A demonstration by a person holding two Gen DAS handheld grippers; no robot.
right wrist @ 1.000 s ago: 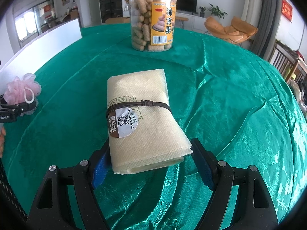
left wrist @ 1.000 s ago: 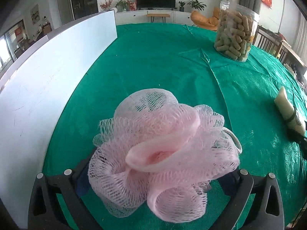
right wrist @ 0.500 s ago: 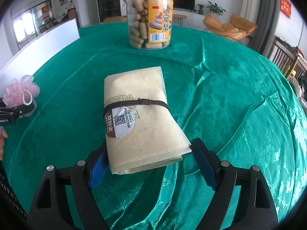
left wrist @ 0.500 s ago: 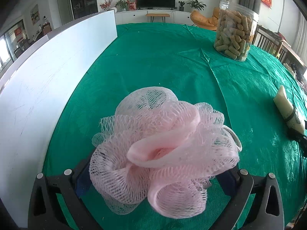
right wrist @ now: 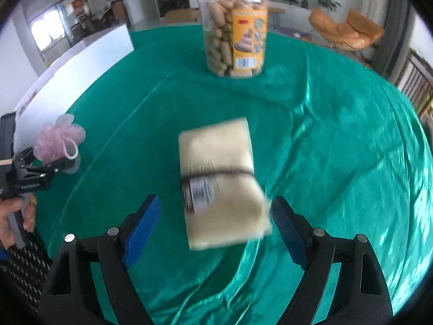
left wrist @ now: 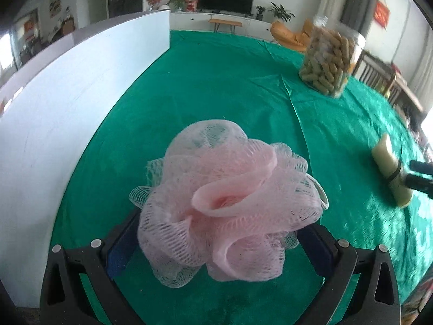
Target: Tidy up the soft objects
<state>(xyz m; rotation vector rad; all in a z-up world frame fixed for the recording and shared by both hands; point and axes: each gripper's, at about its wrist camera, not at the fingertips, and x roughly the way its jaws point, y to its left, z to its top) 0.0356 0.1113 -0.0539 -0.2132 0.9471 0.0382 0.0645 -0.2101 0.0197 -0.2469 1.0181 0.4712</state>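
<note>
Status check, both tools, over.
Left tool shut on pink bath pouf. Right tool open, cream cloth bundle between its fingers, gap on the left. Snack jar beyond, not blocking.

black tongs (right wrist: pixel 215 228), blue ribbed pads (right wrist: pixel 142 227)

Green-clothed table (right wrist: pixel 338 135) with snack jar (right wrist: pixel 235 31), apparently resting cream cloth bundle (right wrist: pixel 220 181).
</note>
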